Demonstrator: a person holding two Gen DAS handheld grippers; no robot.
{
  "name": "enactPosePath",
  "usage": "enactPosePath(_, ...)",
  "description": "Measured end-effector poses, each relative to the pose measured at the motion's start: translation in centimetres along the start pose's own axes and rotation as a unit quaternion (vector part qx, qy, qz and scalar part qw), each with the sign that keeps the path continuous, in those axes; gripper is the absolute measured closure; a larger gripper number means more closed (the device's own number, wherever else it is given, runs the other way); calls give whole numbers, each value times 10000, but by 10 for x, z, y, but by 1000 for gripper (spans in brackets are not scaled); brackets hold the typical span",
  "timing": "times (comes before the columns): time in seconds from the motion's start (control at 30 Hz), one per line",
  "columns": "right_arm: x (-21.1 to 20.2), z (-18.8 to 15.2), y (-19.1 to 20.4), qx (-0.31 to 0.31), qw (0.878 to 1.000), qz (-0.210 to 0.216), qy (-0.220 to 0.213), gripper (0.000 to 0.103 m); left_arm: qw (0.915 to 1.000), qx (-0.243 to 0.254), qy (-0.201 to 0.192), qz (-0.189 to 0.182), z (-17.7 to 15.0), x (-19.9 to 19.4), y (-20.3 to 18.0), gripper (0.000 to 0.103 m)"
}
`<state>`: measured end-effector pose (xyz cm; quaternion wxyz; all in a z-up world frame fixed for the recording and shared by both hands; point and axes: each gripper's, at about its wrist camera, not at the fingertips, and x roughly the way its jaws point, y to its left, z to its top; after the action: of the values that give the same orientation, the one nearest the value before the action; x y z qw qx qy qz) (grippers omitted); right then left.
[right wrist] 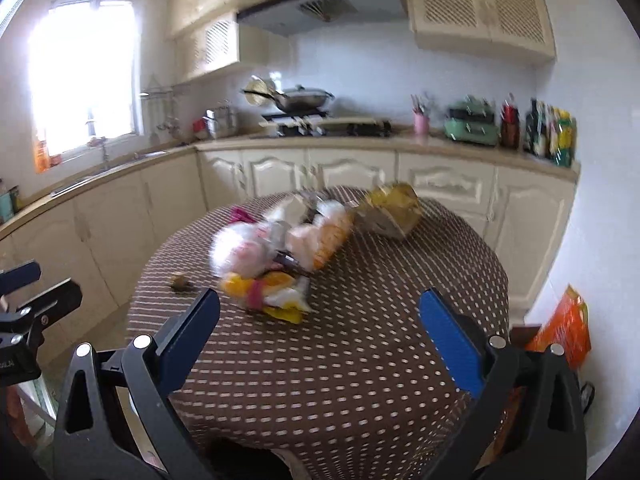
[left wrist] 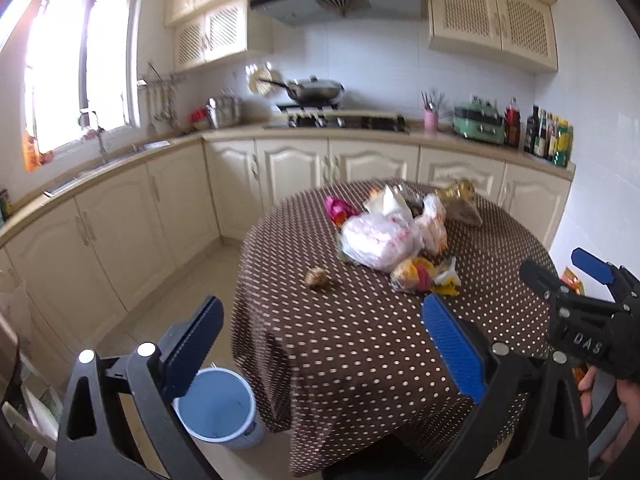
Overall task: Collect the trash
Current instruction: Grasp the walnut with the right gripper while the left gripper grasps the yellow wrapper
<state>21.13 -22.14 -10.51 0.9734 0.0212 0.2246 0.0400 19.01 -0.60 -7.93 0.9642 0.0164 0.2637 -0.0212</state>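
The left claw [left wrist: 320,344] is wide open and holds nothing. Its two blue fingers [left wrist: 454,346] stick up from the bottom of the left wrist view, over the near edge of the tabletop [left wrist: 360,340]. The right claw [right wrist: 318,344] is wide open too, and empty. It hangs over the near part of the same brown dotted tabletop.

In the left wrist view the right claw also shows at the right edge, with a hand [left wrist: 624,404] holding it from below. At the lower left of that view a blue bin [left wrist: 218,408] stands on the floor, just beside the tabletop's hanging cloth.

The trash lies in the middle of the tabletop, past both claws. Nearest is a yellow wrapper [left wrist: 424,276]. Just behind it sits a white bag [left wrist: 378,240], touching a second bag [left wrist: 432,220] on its right. A pink wrapper [left wrist: 338,208] lies behind on the left. A tan paper bag [left wrist: 464,204] lies at the far right. A small brown lump [left wrist: 318,279] sits alone, left of the pile.

At the right edge of the right wrist view, an orange bag [right wrist: 564,328] leans by the wall.
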Motion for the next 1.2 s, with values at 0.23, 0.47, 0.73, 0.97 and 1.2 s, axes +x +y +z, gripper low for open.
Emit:
enactPosePath(0.23, 51, -6, -36, 197, 9983, -406, 361, 7, 9965, 70, 600, -582, 4, 77, -33, 5)
enactPosePath(0.47, 81, -8, -61, 414, 9963, -502, 564, 7, 9919, 209, 938, -826, 14, 144, -70, 6)
enactPosePath(0.73, 96, -3, -59, 525, 9954, -404, 695, 7, 9864, 59, 1267, -1043, 19, 186, -81, 39)
enactPosePath(0.97, 84, 1, -45, 509, 9965, -253, 612, 7, 9842, -126, 1070, -1406, 15, 158, -68, 68)
enactPosePath(1.2, 79, 6, 7, 185, 9976, 216, 634, 7, 9866, -582, 626, -1391, 3, 101, -8, 69)
